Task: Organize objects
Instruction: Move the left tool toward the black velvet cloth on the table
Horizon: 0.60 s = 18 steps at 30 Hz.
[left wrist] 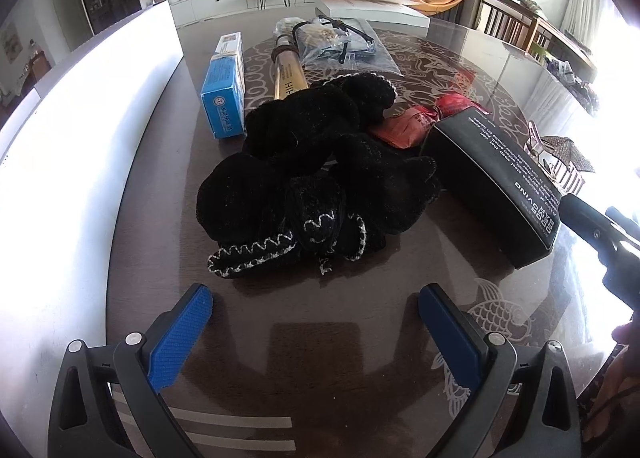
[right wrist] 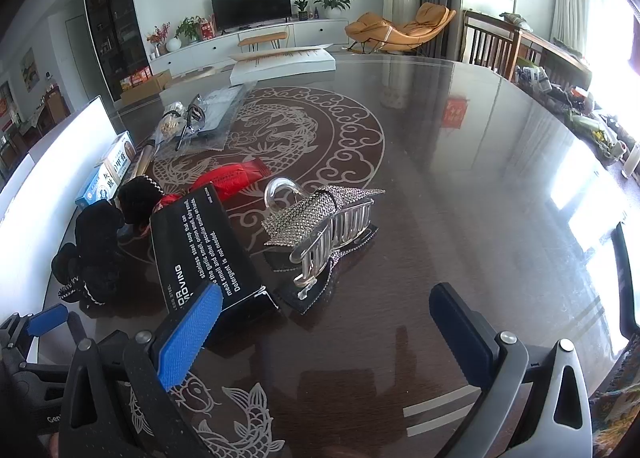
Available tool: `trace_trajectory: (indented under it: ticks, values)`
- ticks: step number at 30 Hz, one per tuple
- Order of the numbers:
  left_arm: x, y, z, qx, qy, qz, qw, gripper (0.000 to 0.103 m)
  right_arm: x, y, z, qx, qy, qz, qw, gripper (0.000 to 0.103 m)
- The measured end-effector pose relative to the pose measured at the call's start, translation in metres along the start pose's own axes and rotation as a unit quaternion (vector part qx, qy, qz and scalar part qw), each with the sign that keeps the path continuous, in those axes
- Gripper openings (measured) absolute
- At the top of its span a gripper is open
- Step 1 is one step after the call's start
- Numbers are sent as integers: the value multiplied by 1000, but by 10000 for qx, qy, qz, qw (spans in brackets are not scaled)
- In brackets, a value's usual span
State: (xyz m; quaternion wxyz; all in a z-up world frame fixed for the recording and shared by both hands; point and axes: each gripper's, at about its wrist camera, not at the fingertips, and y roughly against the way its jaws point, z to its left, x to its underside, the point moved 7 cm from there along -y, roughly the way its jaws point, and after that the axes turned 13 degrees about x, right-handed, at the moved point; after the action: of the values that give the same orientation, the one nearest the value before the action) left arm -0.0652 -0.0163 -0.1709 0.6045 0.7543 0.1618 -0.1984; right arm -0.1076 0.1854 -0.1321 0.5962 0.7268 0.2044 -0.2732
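On the dark glossy round table (right wrist: 460, 162) with its pale dragon-and-fish pattern, the objects lie loose in a cluster, none of them inside a container. The left gripper (left wrist: 316, 322) hovers low over the table with its blue-padded jaws spread wide and empty, just short of the black knitted gloves with white stitched edging (left wrist: 304, 174), which lie in a heap. Behind the gloves sit a blue and white cardboard box (left wrist: 226, 86), a tan tube with dark lettering (left wrist: 289, 78) and a clear plastic bag (left wrist: 340, 44) whose contents are hard to make out. To their right a red foil packet (left wrist: 416, 120) touches a black rectangular box with white print (left wrist: 492, 174). The right gripper (right wrist: 324, 322) is also open wide, holding nothing; its blue left pad overlaps the black box's near corner in view. Just beside that box lies a rhinestone-covered bow hair claw clip with clear teeth (right wrist: 320, 234).
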Motion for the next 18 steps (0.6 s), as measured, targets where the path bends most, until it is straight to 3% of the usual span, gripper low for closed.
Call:
trace_trajectory:
  ticks: [13, 18]
  values:
    - [-18, -10, 3, 30, -19, 66, 10000, 103, 0, -2, 0, -52, -46, 52, 10000, 103]
    - [-17, -9, 3, 31, -61, -77, 9999, 103, 1, -2, -1, -84, -83, 57, 9999, 103]
